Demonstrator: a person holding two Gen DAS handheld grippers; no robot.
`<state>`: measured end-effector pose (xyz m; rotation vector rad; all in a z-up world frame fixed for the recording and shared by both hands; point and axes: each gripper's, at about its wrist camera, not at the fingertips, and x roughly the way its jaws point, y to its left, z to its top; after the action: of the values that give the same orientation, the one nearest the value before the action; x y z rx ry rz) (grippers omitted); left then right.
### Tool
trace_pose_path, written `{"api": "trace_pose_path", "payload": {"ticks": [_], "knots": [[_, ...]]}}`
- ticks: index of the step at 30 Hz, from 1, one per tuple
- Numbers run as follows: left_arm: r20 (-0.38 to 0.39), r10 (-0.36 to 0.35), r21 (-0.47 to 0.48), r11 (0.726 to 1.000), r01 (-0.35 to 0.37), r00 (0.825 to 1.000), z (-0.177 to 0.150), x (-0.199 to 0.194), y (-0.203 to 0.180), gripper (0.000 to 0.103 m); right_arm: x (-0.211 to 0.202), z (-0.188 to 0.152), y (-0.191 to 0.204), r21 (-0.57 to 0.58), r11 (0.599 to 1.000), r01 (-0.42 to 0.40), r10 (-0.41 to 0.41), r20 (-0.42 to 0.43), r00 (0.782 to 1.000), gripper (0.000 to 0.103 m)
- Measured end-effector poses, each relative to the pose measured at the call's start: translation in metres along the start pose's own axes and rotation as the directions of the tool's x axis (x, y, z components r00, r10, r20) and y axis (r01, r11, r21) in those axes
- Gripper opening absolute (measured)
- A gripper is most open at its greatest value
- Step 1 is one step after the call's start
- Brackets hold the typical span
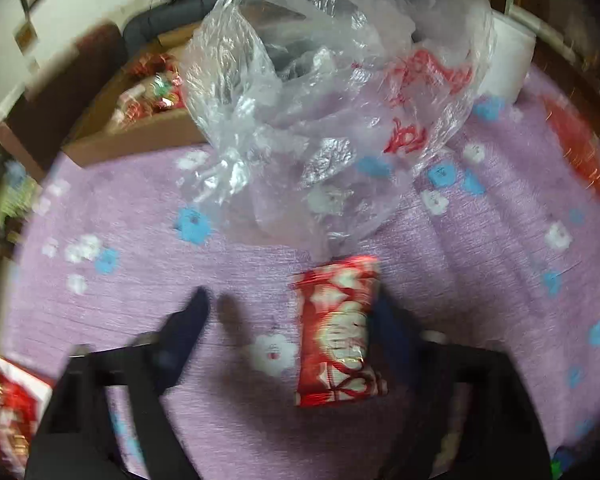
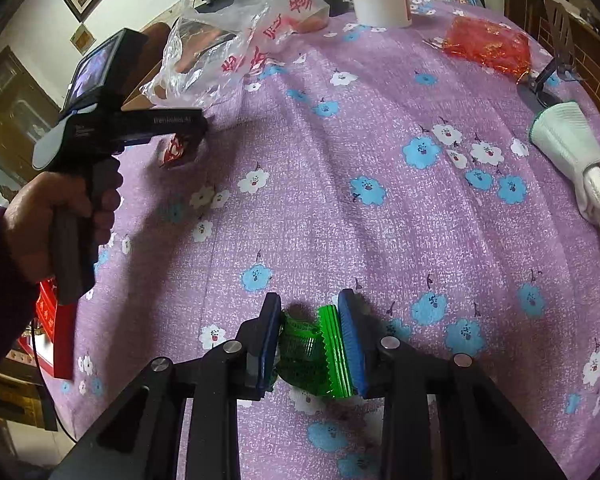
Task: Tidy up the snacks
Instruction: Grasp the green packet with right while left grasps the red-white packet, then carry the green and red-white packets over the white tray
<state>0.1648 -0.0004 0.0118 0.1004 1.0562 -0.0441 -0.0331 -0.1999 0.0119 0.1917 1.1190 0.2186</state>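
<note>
Two grippers work over the floral tablecloth [image 2: 380, 128]. The left gripper [image 1: 296, 312] stands with its jaws apart; a red snack packet [image 1: 336, 332] lies between them, against the finger at 3 o'clock and clear of the finger at 9 o'clock. The blur leaves it uncertain whether the packet rests on the cloth or is falling. No pad pressure shows on both sides, so treat it as released.

The right gripper [image 2: 310, 344] clamps a green snack packet [image 2: 320, 354] between its blue pads, the wrapper crumpled.

A clear plastic bag [image 1: 320, 120] sits at 12 o'clock from the left gripper, just beyond the red packet. A cardboard box [image 1: 140, 120] holding more wrapped snacks stands at 10 o'clock, off the cloth's edge.

Recommended procedure, as a judgement: withdraw the left gripper straight back so the fingers do not drag the red packet. Keep the right grip steady; a foil wrapper slips easily. Avoid snagging the loose bag film.
</note>
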Motion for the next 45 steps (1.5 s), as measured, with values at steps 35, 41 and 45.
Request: {"api": "trace_pose_path", "payload": {"ticks": [35,41,45], "knots": [[-0.027,-0.352,0.017,0.936,0.352,0.936,-0.120,-0.111,0.066,0.011,0.001,-0.007,0.011,-0.082,0.996,0.040,-0.040,-0.002,0.999,0.034],[-0.026,-0.370,0.048,0.927,0.371,0.929,-0.136,-0.115,0.064,0.011,-0.002,-0.013,0.011,-0.095,0.994,0.049,-0.048,0.020,0.999,0.034],[-0.060,-0.336,0.048,0.939,0.339,0.940,-0.144,-0.105,0.060,0.011,-0.002,-0.014,0.012,-0.097,0.994,0.056,-0.054,0.023,0.998,0.034]]}}
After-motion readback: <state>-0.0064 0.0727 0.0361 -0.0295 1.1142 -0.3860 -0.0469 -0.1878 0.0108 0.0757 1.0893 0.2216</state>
